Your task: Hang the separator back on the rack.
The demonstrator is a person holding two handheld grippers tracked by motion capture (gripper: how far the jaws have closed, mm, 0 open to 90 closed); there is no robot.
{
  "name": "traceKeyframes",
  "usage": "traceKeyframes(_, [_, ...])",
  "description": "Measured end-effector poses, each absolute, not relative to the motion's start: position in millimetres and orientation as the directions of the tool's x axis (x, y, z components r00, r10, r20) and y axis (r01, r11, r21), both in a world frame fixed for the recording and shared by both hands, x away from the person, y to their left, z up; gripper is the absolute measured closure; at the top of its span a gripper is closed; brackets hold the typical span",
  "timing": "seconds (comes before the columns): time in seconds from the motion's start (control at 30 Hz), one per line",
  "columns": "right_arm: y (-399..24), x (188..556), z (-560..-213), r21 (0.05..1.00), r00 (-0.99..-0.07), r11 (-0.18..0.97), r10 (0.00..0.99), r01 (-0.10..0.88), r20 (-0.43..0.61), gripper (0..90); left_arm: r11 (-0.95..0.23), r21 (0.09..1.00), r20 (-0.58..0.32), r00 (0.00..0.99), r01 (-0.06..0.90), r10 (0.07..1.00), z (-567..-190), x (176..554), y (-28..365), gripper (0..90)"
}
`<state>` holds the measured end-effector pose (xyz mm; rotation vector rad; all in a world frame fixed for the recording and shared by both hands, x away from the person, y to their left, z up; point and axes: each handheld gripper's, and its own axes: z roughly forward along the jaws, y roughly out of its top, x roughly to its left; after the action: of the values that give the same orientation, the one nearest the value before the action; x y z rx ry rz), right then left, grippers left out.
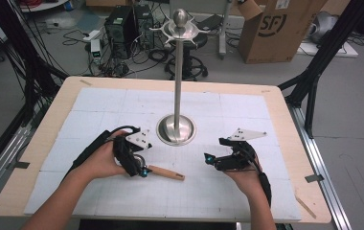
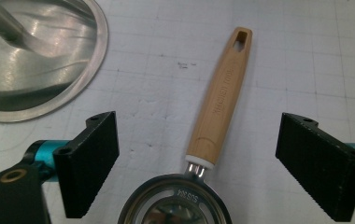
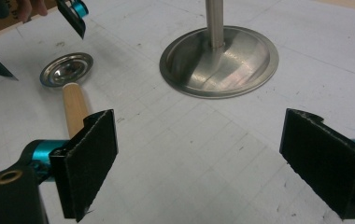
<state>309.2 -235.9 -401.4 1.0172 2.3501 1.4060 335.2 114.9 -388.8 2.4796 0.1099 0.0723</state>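
A small steel spoon with a light wooden handle [image 1: 165, 173] lies flat on the white mat, its handle [image 2: 220, 102] pointing away from the round bowl [image 2: 173, 205]. My left gripper [image 1: 142, 165] hovers low over the bowl end. Its jaws stand wide on either side of the spoon without touching it [image 2: 199, 128]. My right gripper [image 1: 211, 158] rests open to the right with nothing between its jaws [image 3: 199, 126]. From the right gripper view the spoon's bowl [image 3: 67, 68] sits between the left gripper's jaws [image 3: 33, 39].
A tall steel stand [image 1: 178, 72] with hooks at its top rises from a round base [image 1: 176, 129] at mid-table, close behind the spoon. The wooden table edge [image 1: 285, 120] frames the white mat. A cardboard box [image 1: 280, 28] and computers [image 1: 122, 26] stand on the floor beyond.
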Motion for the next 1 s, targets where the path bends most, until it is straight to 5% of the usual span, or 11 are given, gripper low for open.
traceKeyframes(0.53, [-236,309,-402,0.836,-0.736,0.307,0.659,0.454,0.157,10.2,-0.89,0.456,0.057,0.998,-0.007,0.021,-411,332,97,37.5])
traceKeyframes(1.0, [-232,310,-404,0.824,-0.739,0.325,0.656,0.464,0.157,10.2,-0.912,0.41,0.022,1.0,0.001,0.011,-417,335,95,54.2])
